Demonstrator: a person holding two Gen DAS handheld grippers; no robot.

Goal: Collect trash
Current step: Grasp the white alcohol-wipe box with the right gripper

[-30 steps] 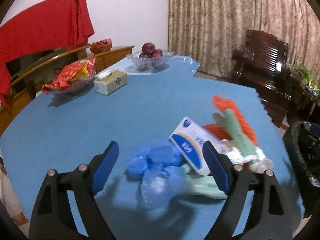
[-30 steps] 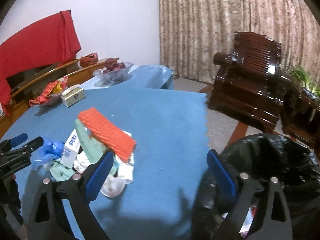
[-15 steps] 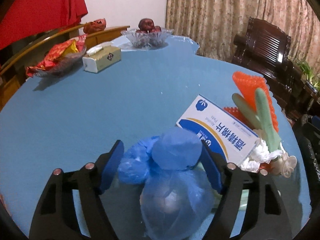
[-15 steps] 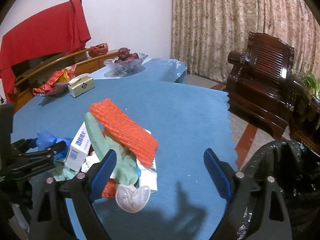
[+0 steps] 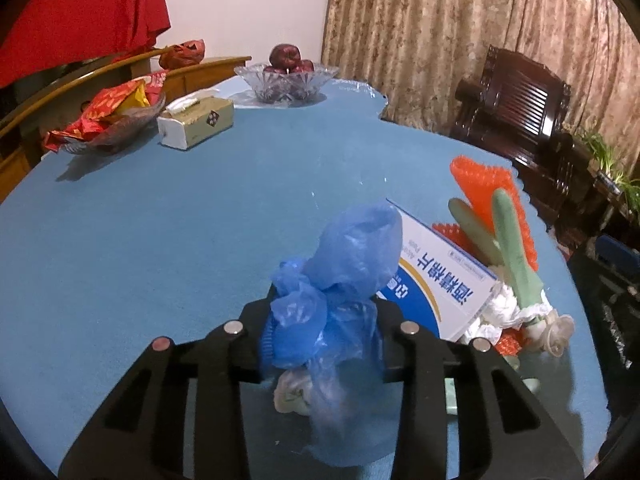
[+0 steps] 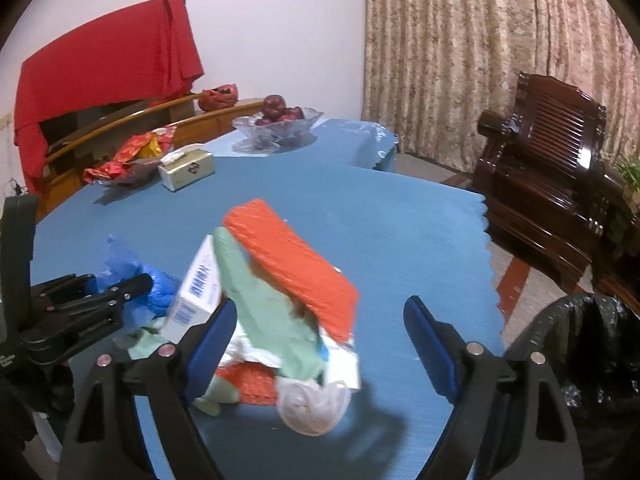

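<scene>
A crumpled bundle of blue plastic bags (image 5: 352, 248) lies on the blue tablecloth (image 5: 160, 220). My left gripper (image 5: 324, 308) is closing on it, and both pads press into the plastic. Beside the bundle lies a pile: a white and blue box (image 5: 436, 284), an orange foam net (image 5: 484, 184), a pale green glove (image 5: 512, 240) and white wads. My right gripper (image 6: 316, 324) stands wide over that pile, its jaws closing a little. The orange net (image 6: 292, 264) and glove (image 6: 264, 304) lie between its blue pads, untouched. The left gripper (image 6: 120, 288) shows at the left edge.
A black-lined trash bin (image 6: 580, 340) stands off the table's right edge. At the far side sit a tissue box (image 5: 196, 122), a glass fruit bowl (image 5: 286, 80) and a dish of red snack packets (image 5: 108, 120). A dark wooden armchair (image 6: 552, 168) stands beyond.
My left gripper came forward and down onto the blue plastic, and its jaws narrowed until they squeezed it. My right gripper swung left from the bin to the pile.
</scene>
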